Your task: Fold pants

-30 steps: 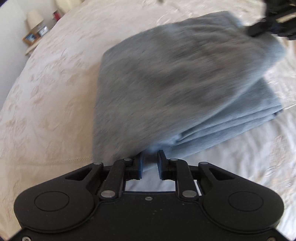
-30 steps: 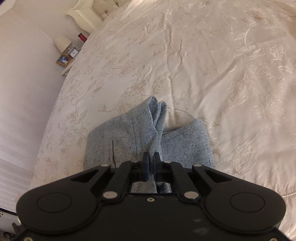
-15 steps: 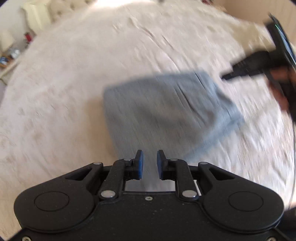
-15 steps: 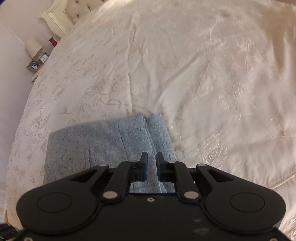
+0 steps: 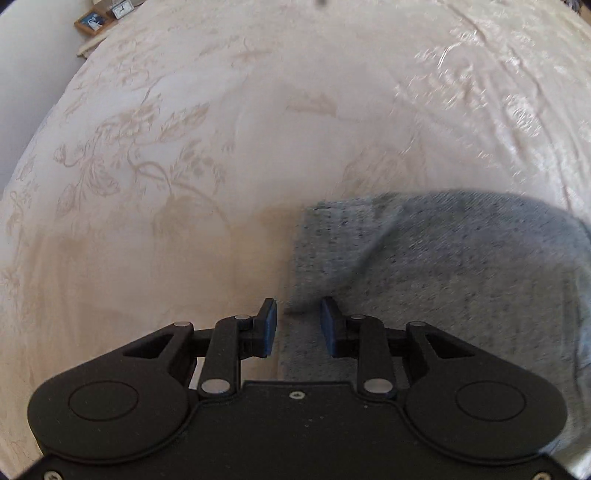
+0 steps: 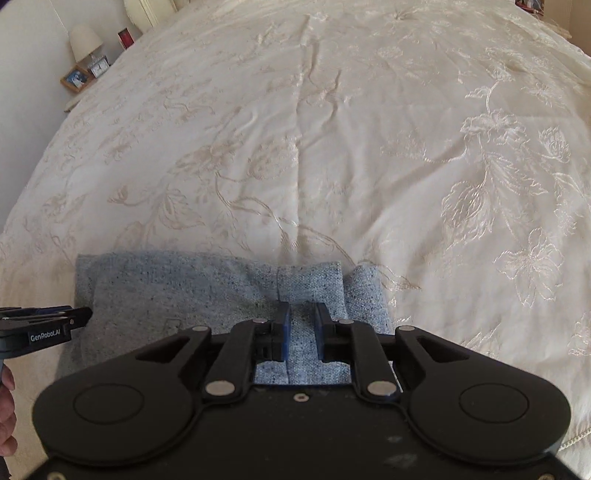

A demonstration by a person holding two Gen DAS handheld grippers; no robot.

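Observation:
The grey pants [image 6: 207,291] lie folded in a flat rectangle on the cream bedspread [image 6: 369,147]. My right gripper [image 6: 300,314] hovers over their right part with its jaws apart, and no fabric is pinched between the pads. In the left wrist view the pants [image 5: 443,266] fill the lower right. My left gripper [image 5: 298,317] sits over their left edge, jaws opening, nothing pressed between them. From the right wrist view the left gripper [image 6: 85,314] shows at the pants' left side, with a hand [image 6: 5,413] below it.
A nightstand at the far left carries a lamp [image 6: 85,40], a photo frame [image 6: 75,78] and a small clock [image 6: 99,68]. A pale headboard [image 6: 147,11] stands beyond. The embroidered bedspread [image 5: 166,166] stretches wide ahead and to the right of the pants.
Both grippers have let go of the pants, which now lie flat and folded. The left gripper swung over to the pants' left edge and opened wider; the right one sank closer to the fabric.

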